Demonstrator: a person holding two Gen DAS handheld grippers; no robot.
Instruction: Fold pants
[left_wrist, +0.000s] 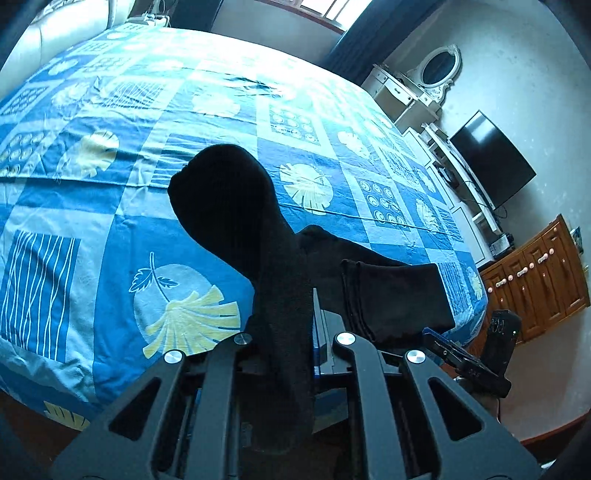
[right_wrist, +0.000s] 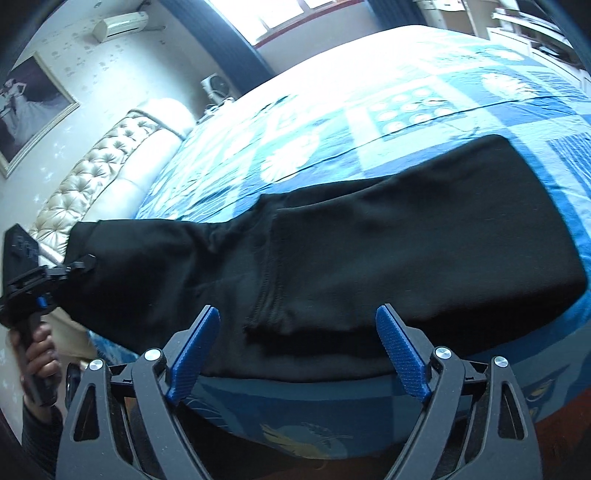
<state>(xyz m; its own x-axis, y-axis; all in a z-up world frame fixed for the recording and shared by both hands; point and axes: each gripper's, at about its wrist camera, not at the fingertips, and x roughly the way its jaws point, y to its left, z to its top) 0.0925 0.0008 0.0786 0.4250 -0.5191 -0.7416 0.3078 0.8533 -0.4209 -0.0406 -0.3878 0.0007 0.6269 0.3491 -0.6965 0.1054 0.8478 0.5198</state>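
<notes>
My left gripper (left_wrist: 291, 354) is clamped on a bunch of the black pants (right_wrist: 332, 266), lifted above the bed (right_wrist: 406, 110). The pants lie along the bed's near edge. My right gripper (right_wrist: 297, 354) stands wide apart, empty, at that edge.

We see a bed (left_wrist: 110, 184) under a blue patterned sheet, a tufted headboard (right_wrist: 96, 173), a bright window (right_wrist: 295, 14), a white dressing table (left_wrist: 413, 88), a wall television (left_wrist: 491, 158) and wooden cabinets (left_wrist: 535, 280).

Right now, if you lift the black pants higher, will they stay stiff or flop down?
Probably flop: the pants already sag from the left gripper onto the bed. Likely not slippery, since the fabric looks thick and matte. Likely light, one pinch lifts that end.
</notes>
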